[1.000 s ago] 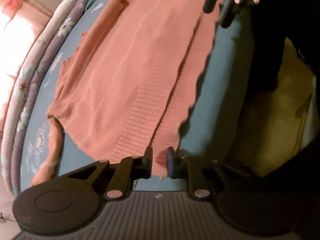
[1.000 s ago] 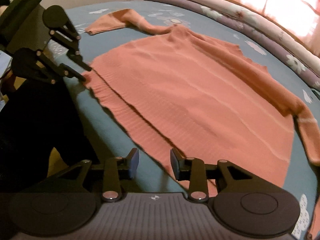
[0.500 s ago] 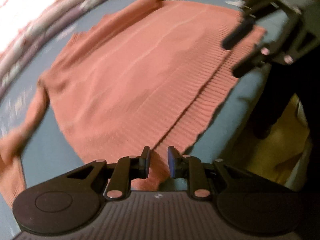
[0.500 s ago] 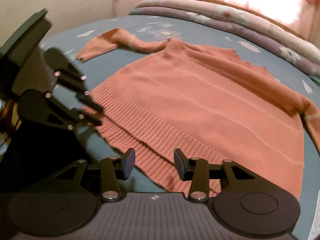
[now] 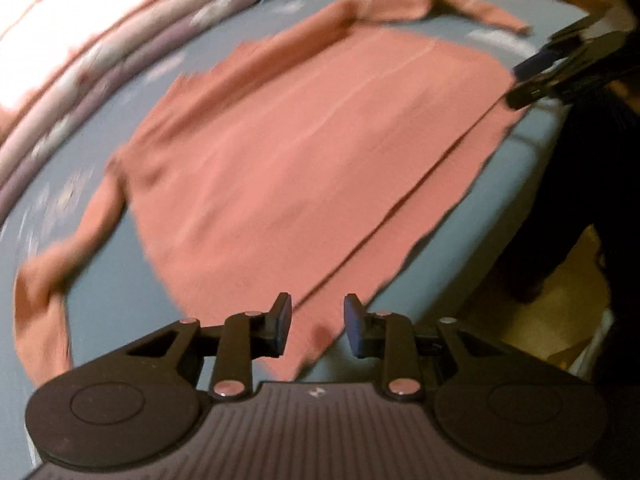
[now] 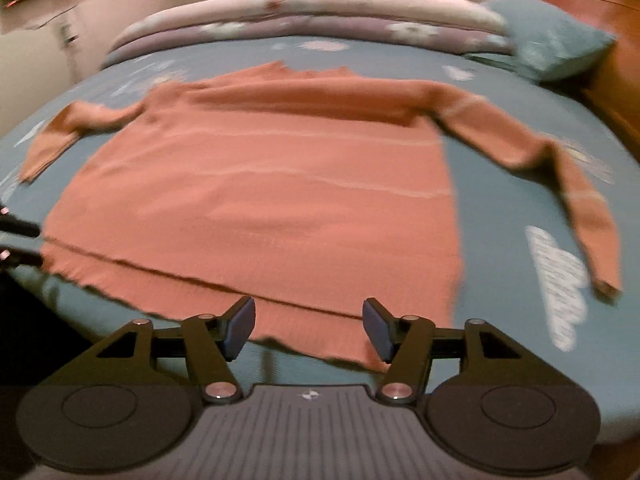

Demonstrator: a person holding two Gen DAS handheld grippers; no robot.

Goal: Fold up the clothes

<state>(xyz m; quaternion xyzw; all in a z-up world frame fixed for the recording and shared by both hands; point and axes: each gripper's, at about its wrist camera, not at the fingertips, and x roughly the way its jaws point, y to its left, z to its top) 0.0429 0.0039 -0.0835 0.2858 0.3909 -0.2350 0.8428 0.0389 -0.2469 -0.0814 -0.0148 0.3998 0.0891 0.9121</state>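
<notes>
- Sweater lies flat on the bed, sleeves out; its hem runs just ahead of both grippers.
- Left gripper: jaws opening, hem corner lies between, pads not pressing it.
- Right gripper: jaws opening wide over the hem, nothing gripped.
- Rolled quilt and pillow beyond the sweater.
- Motion blur; my left gripper's tips cut off at the frame edge.
- Bed edge lies beneath both grippers.

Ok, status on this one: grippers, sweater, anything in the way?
Left gripper and right gripper both opening, nothing gripped. Sweater flat on bed, sleeves out, unfolded. Nothing in the way.
</notes>
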